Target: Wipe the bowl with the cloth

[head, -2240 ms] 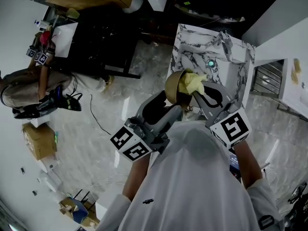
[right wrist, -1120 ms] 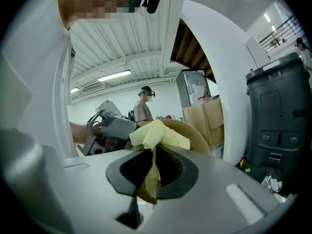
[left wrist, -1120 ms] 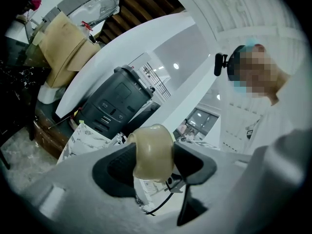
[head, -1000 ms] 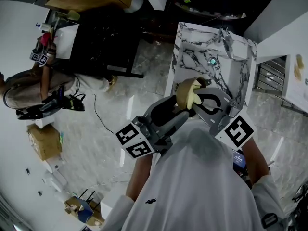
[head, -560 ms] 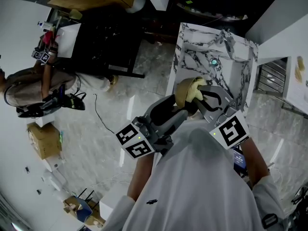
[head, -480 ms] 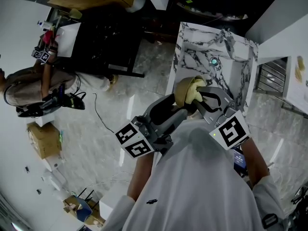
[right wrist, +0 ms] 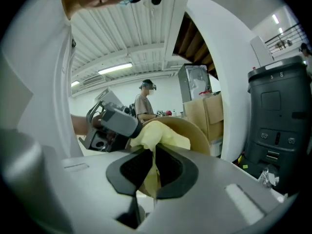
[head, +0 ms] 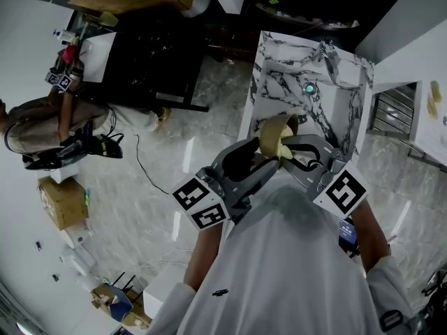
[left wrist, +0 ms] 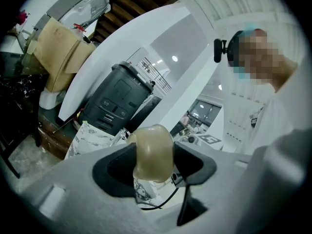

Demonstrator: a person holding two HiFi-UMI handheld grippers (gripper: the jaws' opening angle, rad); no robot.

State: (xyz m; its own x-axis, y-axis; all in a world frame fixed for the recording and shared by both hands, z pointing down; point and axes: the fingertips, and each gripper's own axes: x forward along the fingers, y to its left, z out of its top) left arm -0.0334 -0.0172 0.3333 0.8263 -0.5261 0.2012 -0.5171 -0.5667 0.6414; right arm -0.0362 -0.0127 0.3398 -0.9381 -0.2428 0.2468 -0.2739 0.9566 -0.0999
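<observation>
Head view: both tools meet in front of the person's white shirt [head: 279,257], over the near edge of a marble counter [head: 307,82]. The left gripper [head: 264,158] and right gripper [head: 289,147] come together at a tan bowl [head: 269,131], w/ a yellow cloth [head: 281,145] pressed against it. The bowl is held up in the air, not resting on the counter. Jaw state is hard to read from up here. A 2nd person [head: 42,128] sits far left.

Left gripper view: left gripper [left wrist: 153,162] has its jaws clamped on the bowl [left wrist: 153,150], the rim pinched btwn the pads and sticking up above them. No cloth seen from this side, only the bowl's smooth outer wall. A dark grey bin [left wrist: 122,99] stands in the bg.

Right gripper view: right gripper [right wrist: 153,168] has its jaws closed tight on the cloth [right wrist: 161,135], a thin fold running down btwn the pads and the rest bunched above. The bunch sits against the inside of the bowl [right wrist: 197,130]. The left gripper [right wrist: 114,123] shows at the bowl's far side. Another person [right wrist: 145,106] stands in the bg.
</observation>
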